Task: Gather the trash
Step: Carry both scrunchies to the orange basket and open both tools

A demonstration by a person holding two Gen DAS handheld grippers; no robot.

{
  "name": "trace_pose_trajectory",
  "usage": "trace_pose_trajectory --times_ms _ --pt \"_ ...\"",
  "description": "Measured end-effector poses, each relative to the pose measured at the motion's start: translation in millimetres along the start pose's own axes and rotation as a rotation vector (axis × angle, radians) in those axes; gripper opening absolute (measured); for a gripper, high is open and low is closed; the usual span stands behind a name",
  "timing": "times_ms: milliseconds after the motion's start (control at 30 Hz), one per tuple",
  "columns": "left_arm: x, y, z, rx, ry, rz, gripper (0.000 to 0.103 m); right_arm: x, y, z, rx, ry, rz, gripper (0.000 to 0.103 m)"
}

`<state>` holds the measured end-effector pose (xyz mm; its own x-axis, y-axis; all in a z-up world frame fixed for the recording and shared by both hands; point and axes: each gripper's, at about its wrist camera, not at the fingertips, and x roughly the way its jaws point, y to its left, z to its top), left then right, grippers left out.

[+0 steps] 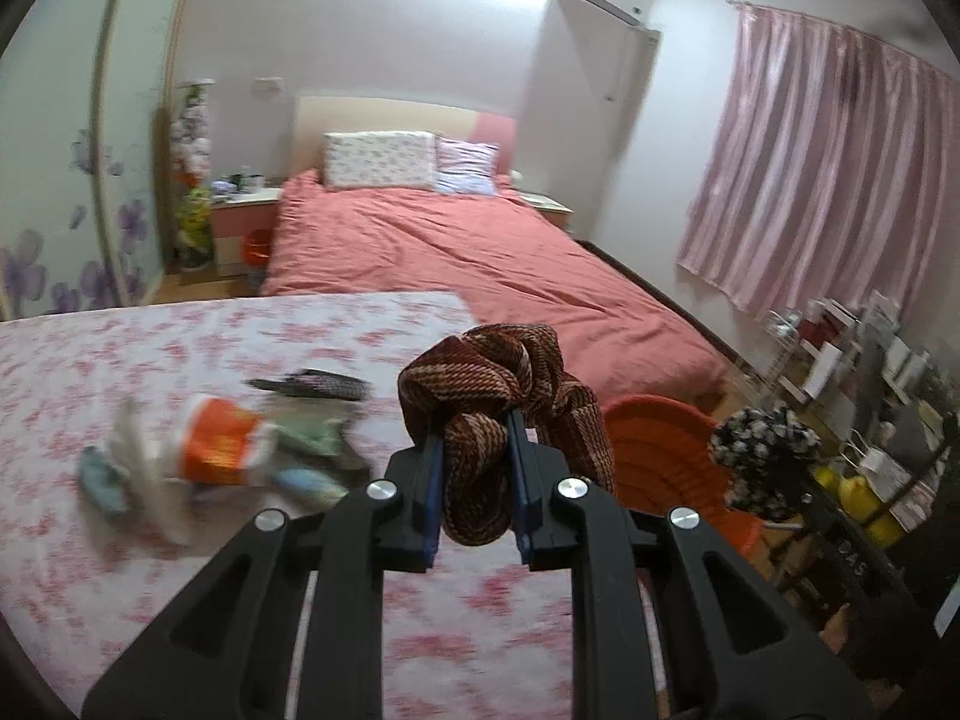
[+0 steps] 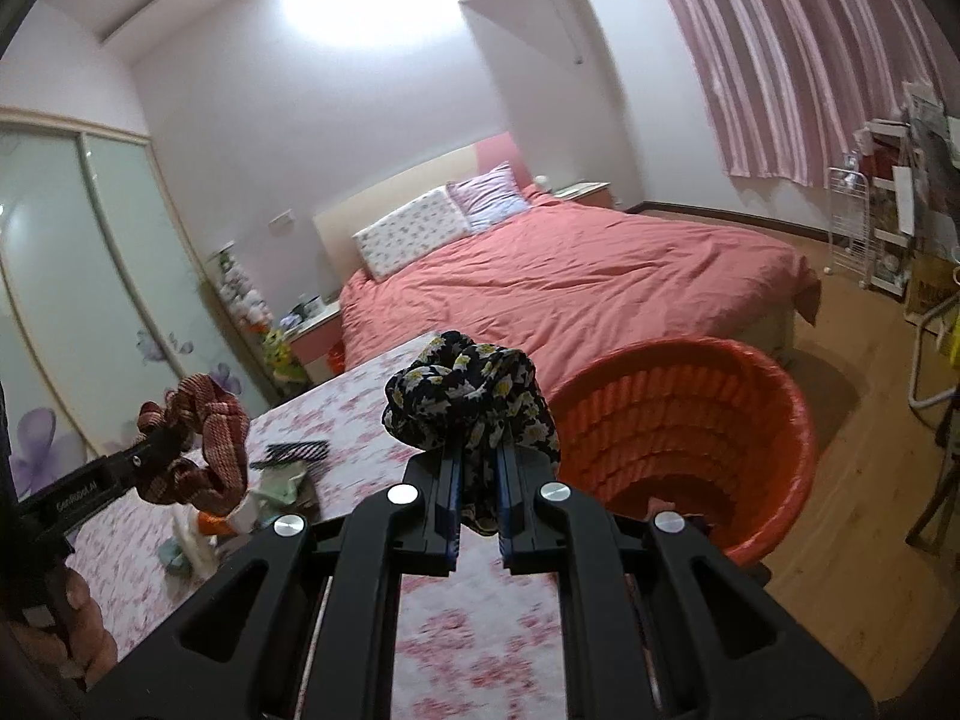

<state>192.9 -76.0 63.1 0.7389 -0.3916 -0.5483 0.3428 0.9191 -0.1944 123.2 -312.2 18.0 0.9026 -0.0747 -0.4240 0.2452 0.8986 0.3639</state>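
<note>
My left gripper [image 1: 475, 438] is shut on a brown-and-red striped scrunchie [image 1: 498, 384], held above the table with the pink floral cloth [image 1: 180, 336]. In the right wrist view that striped scrunchie [image 2: 198, 438] hangs at the left in the left gripper [image 2: 157, 450]. My right gripper [image 2: 478, 456] is shut on a black scrunchie with yellow flowers [image 2: 468, 396], just left of an orange plastic basket [image 2: 690, 420]. From the left wrist view the flowered scrunchie [image 1: 762, 456] shows beside the orange basket [image 1: 666, 456], which stands off the table's right edge.
A heap of litter lies on the table: an orange-and-white cup [image 1: 222, 441], crumpled paper and wrappers [image 1: 150, 480], a black comb [image 1: 312, 387]. A pink-covered bed [image 1: 480, 258] lies beyond. Cluttered shelves [image 1: 870, 396] stand at the right under pink curtains [image 1: 828, 168]. A hand [image 2: 78, 636] shows at lower left.
</note>
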Motion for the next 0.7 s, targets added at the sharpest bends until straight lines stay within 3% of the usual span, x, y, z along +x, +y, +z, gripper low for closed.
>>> trace_pose_trajectory --times_ms 367,633,700 --pt "65 -78 -15 0.097 0.090 -0.149 0.019 17 -54 11 0.084 -0.033 -0.076 0.010" --pt "115 -114 -23 0.141 0.148 -0.210 0.020 47 -86 9 0.145 0.007 -0.109 0.011" --pt "131 -123 -27 0.158 0.169 -0.218 0.026 54 -92 7 0.164 0.031 -0.113 0.013"
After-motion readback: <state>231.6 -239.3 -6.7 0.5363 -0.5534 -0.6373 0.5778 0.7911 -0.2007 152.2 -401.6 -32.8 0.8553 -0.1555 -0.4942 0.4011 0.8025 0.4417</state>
